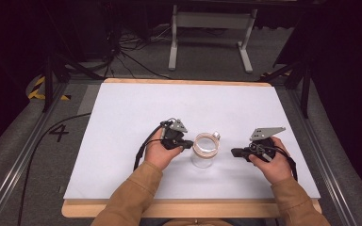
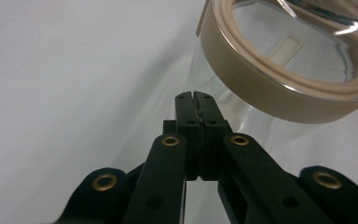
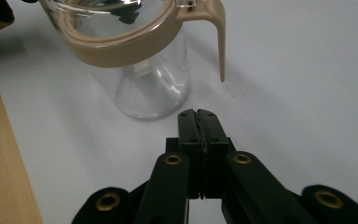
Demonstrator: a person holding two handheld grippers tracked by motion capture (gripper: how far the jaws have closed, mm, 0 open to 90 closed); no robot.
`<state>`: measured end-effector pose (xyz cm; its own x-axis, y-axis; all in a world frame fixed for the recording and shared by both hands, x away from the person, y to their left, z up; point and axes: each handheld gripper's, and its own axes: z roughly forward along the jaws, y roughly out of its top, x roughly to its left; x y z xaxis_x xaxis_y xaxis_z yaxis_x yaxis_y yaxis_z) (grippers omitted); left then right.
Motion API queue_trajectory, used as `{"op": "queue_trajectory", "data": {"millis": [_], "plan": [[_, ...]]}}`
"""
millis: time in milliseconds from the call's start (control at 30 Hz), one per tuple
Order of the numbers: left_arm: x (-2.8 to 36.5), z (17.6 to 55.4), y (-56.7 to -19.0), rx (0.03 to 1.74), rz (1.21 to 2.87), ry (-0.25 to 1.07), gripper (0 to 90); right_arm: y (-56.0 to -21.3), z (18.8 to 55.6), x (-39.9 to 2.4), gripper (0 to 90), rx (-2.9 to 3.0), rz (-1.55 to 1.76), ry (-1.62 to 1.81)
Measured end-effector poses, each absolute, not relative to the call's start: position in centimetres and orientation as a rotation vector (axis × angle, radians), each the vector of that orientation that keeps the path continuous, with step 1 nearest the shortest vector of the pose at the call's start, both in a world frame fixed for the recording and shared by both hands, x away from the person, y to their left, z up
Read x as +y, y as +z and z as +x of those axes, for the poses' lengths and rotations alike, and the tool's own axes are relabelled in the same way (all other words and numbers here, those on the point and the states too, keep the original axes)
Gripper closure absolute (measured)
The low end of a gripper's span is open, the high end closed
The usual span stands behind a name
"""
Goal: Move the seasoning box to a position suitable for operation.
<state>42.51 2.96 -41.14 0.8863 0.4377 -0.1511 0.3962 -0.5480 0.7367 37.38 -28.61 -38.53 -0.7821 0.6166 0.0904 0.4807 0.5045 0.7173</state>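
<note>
Between both closed, empty tongs, left (image 1: 187, 144) and right (image 1: 234, 152), stands a seemingly empty glass jar (image 1: 204, 150), beige-rimmed.

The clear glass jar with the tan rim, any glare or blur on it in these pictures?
Left gripper view: white glare streaks on the clear glass jar with the tan rim, whose near edge looks soft. Right gripper view: bright reflections at the jar's top, base fairly sharp. High view: jar small, table surround dark.

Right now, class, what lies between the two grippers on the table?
A clear glass jar with a tan rim stands between the left gripper and right gripper, seen in the high view.
</note>
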Motion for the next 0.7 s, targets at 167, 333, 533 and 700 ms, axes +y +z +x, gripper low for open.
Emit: {"op": "queue_trajectory", "data": {"millis": [167, 333, 533, 700], "plan": [[2.9, 42.2, -40.8, 0.581, 2.241, 0.070, 89.8, -38.2, 37.4, -29.1, 90.0, 2.551, 0.958, 1.155], [2.6, 41.7, -40.6, 0.555, 2.272, 0.056, 89.8, -38.1, 37.5, -29.3, 90.0, 2.544, 0.958, 1.160], [2.1, 40.9, -40.4, 0.519, 2.305, 0.032, 89.8, -37.9, 37.6, -29.4, 90.0, 2.538, 0.956, 1.167], [1.5, 40.3, -40.2, 0.478, 2.332, 0.024, 89.8, -37.8, 37.6, -29.6, 90.0, 2.533, 0.964, 1.177]]}}
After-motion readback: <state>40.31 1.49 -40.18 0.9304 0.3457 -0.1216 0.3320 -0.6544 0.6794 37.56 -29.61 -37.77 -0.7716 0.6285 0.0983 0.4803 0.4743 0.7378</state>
